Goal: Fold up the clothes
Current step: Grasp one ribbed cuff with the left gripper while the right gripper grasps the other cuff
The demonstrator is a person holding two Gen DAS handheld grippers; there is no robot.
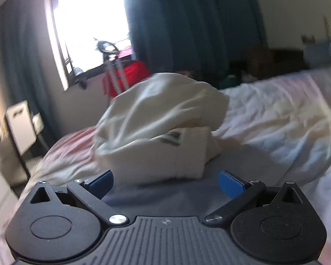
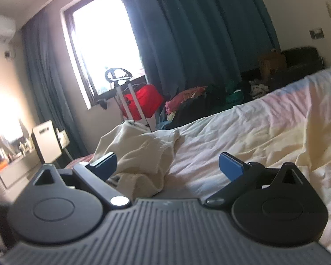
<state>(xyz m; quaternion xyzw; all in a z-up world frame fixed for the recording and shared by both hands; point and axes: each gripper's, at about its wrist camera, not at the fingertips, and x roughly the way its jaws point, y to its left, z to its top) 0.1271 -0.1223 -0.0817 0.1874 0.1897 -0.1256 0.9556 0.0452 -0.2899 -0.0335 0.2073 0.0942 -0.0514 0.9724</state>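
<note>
Cream cotton, the crumpled garment [image 1: 161, 123] is lying in a heap on the bed [image 1: 275, 121], in front of the window [image 1: 88, 22]. The left tool [image 1: 165, 184] is hovering just before the heap, its blue fingers apart and gripping nothing. The right tool [image 2: 167, 165] is also standing open, the garment [image 2: 141, 154] beside its left finger. Bunched layers are likely to get pinched together, dragging the whole heap instead of one edge; the bedsheet could get snagged too.

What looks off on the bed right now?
The cream garment sits bunched in a heap on the bed, not laid flat. Both the left gripper and right gripper are open, holding nothing.
</note>
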